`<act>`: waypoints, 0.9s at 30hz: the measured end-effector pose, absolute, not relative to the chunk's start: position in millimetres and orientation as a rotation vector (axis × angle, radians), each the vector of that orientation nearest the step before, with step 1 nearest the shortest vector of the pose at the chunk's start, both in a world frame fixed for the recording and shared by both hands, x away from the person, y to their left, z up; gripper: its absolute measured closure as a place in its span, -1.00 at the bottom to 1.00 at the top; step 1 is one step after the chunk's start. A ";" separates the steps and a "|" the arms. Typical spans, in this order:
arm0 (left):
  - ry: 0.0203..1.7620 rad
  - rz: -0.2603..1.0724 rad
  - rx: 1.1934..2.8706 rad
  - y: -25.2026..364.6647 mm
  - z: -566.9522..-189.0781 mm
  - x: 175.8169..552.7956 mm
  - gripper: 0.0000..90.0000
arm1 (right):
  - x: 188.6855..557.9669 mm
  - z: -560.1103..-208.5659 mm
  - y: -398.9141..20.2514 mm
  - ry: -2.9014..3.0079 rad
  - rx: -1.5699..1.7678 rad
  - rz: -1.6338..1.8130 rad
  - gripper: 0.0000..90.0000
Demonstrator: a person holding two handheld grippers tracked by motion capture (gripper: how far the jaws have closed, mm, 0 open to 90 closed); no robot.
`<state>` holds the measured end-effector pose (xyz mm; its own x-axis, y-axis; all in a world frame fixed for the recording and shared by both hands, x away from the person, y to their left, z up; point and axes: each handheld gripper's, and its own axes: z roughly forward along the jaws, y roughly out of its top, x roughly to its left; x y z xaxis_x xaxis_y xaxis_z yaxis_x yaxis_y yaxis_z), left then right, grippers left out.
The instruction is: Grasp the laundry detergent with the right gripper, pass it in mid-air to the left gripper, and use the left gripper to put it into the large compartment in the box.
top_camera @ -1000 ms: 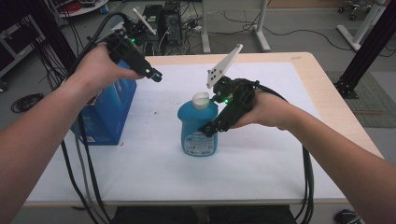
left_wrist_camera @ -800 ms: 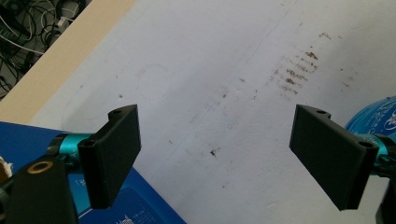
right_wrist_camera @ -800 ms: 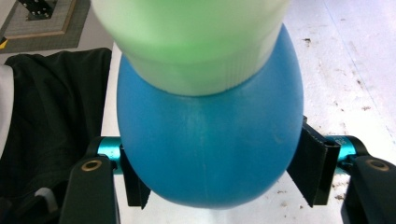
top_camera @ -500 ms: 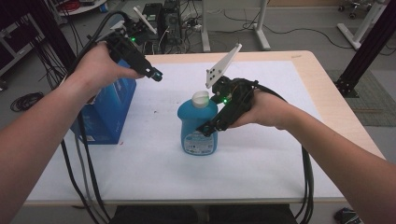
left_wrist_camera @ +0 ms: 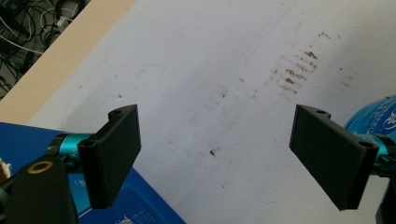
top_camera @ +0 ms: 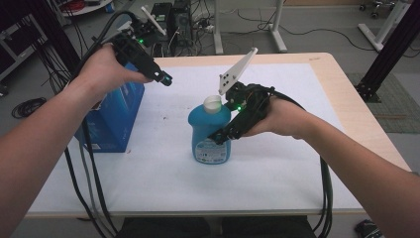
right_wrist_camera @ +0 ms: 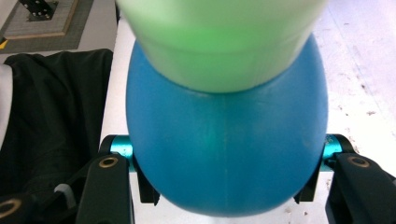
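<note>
Near the desk [top_camera: 346,94] centre, the blue bottle [top_camera: 209,130] stands upright. The right gripper [top_camera: 225,136], jaws just closing, clamps its smooth, likely slippery plastic body; grip below the shoulder, as liquid adds weight. The left gripper [top_camera: 166,79] hangs open above the blue box [top_camera: 111,119].

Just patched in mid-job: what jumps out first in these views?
The blue bottle with a pale cap stands mid-table on the white cover; the right gripper has just been closing its jaws on the bottle's sides, and the right gripper view shows them hugging it. Over the blue box at the table's left edge, the left gripper hangs in the air, jaws wide apart, nothing between them.
</note>
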<state>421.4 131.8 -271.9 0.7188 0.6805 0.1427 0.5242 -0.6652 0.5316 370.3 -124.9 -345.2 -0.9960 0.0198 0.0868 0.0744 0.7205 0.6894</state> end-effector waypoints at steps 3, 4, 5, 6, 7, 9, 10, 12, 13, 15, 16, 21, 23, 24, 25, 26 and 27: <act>0.920 0.458 2.462 131.8 -271.6 421.0 -0.63 | 368.5 -345.4 -126.4 -2.856 -0.082 -1.168 -0.05; 0.916 0.459 2.463 131.9 -271.5 421.0 -0.63 | 368.8 -345.4 -126.8 -2.857 -0.084 -1.171 -0.04; 0.918 0.460 2.464 131.8 -271.4 420.7 -0.63 | 369.1 -345.5 -127.1 -2.855 -0.085 -1.177 -0.04; 0.918 0.460 2.463 131.8 -271.3 420.5 -0.63 | 369.3 -345.5 -127.5 -2.857 -0.083 -1.183 -0.03; 0.918 0.459 2.461 131.7 -271.4 420.4 -0.63 | 369.1 -345.6 -127.9 -2.863 -0.080 -1.193 -0.02; 0.916 0.459 2.462 131.8 -271.1 420.0 -0.63 | 367.9 -345.4 -128.0 -2.866 -0.082 -1.199 -0.01; 0.912 0.457 2.463 131.9 -270.9 419.9 -0.63 | 367.8 -345.3 -128.1 -2.870 -0.078 -1.202 -0.01; 0.915 0.457 2.458 131.9 -271.0 419.2 -0.63 | 368.0 -345.4 -128.4 -2.873 -0.057 -1.209 0.00; 0.913 0.457 2.459 132.1 -270.7 419.0 -0.63 | 367.7 -345.2 -128.7 -2.875 -0.058 -1.209 0.01; 0.906 0.456 2.458 132.4 -270.0 418.7 -0.63 | 367.4 -345.0 -128.5 -2.881 -0.049 -1.213 0.01; 0.906 0.457 2.458 132.4 -269.8 418.4 -0.63 | 367.3 -344.9 -128.5 -2.881 -0.049 -1.213 0.01; 0.893 0.454 2.464 131.5 -269.5 416.8 -0.63 | 369.4 -342.5 -130.0 -2.862 -0.063 -1.226 0.02; 0.887 0.451 2.460 131.1 -269.4 416.5 -0.63 | 370.1 -340.8 -130.9 -2.864 -0.067 -1.229 0.02; 0.886 0.452 2.459 131.0 -269.1 416.2 -0.63 | 370.2 -339.9 -131.5 -2.866 -0.072 -1.230 0.02; 0.883 0.449 2.459 131.0 -268.8 416.1 -0.63 | 370.5 -338.9 -132.1 -2.867 -0.072 -1.225 0.02; 0.882 0.449 2.457 130.9 -268.4 415.6 -0.63 | 371.1 -337.7 -132.7 -2.868 -0.076 -1.223 0.03; 0.873 0.449 2.457 130.4 -267.5 414.7 -0.63 | 371.2 -336.5 -133.6 -2.865 -0.077 -1.226 0.03</act>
<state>414.7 130.4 -267.5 0.7412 0.6567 0.1391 0.4956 -0.6751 0.5465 371.2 -133.6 -336.5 -0.9985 0.0355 0.0418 0.0548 0.6894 0.7223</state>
